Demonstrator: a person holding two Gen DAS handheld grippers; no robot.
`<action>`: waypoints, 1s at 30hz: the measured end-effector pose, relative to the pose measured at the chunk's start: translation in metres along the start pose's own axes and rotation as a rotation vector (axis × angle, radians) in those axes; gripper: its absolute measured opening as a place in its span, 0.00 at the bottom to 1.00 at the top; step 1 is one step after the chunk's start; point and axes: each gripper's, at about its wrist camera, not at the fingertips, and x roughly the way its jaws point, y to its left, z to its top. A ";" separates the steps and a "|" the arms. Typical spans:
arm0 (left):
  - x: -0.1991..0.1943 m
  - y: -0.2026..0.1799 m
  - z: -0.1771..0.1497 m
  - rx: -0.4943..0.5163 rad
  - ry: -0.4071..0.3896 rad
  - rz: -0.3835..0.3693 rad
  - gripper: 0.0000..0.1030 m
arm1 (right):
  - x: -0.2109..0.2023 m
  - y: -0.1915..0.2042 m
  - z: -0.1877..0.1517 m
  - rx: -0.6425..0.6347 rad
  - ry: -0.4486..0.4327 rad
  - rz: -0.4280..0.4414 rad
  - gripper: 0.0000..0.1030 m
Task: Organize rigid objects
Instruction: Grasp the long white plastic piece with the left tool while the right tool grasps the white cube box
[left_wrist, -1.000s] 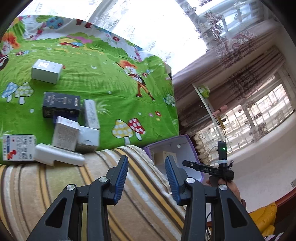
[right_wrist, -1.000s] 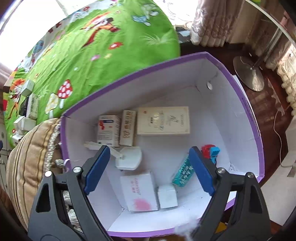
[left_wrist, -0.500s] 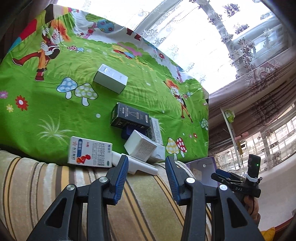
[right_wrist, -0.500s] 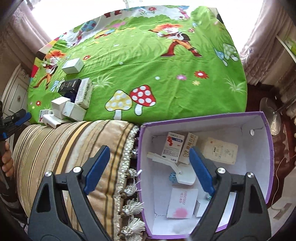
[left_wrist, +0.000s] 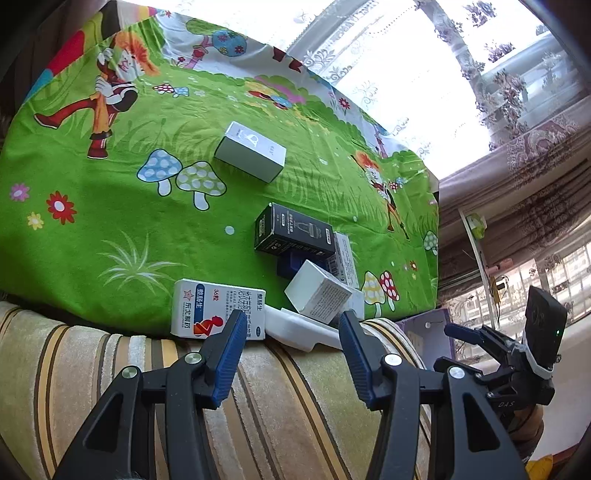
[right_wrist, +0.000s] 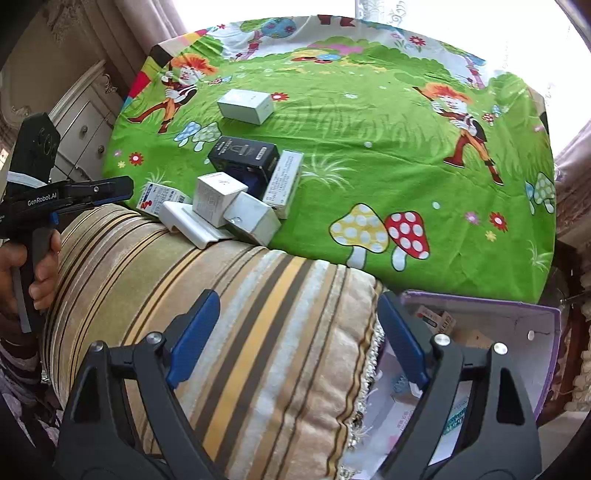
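Blue-padded and empty, the left tool (left_wrist: 291, 334) hangs over the striped cushion (left_wrist: 280, 413), its jaws opening with nothing between them. Just past its tips, at twelve o'clock, a white plastic piece (left_wrist: 295, 330) lies along the cushion's edge; at eleven o'clock sits the red-and-white medicine box (left_wrist: 218, 314), and at one o'clock a white cube box (left_wrist: 317, 293) leans on the pile. Behind those, still toward twelve, a black box (left_wrist: 293, 232) rests on a dark blue one, and farther out a lone white box (left_wrist: 251, 151) lies apart on the green cartoon sheet (left_wrist: 110, 206).

The right tool (right_wrist: 295, 341) is spread wide and carries nothing either, above the same cushion. The purple bin (right_wrist: 550, 325) stands at its four o'clock, already holding several packets. The heap is at its eleven o'clock, and the other hand (right_wrist: 22, 273) shows at nine.

I'd judge the step in hand to be the left tool's reach for the nearest item. To do it well, pick one box and square the pads to its flat sides, not its corners. The medicine box looks the easiest, lying flat and clear on its outer side. The cube is propped, so nudging it may topple the heap off the cushion's edge.
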 end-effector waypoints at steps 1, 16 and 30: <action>0.001 -0.004 0.000 0.022 0.009 0.002 0.52 | 0.003 0.004 0.003 -0.011 0.004 0.004 0.86; 0.033 -0.055 -0.023 0.445 0.136 0.126 0.54 | 0.057 0.024 0.066 0.072 0.057 0.151 0.86; 0.055 -0.056 -0.020 0.521 0.177 0.185 0.54 | 0.112 0.035 0.097 0.160 0.153 0.179 0.86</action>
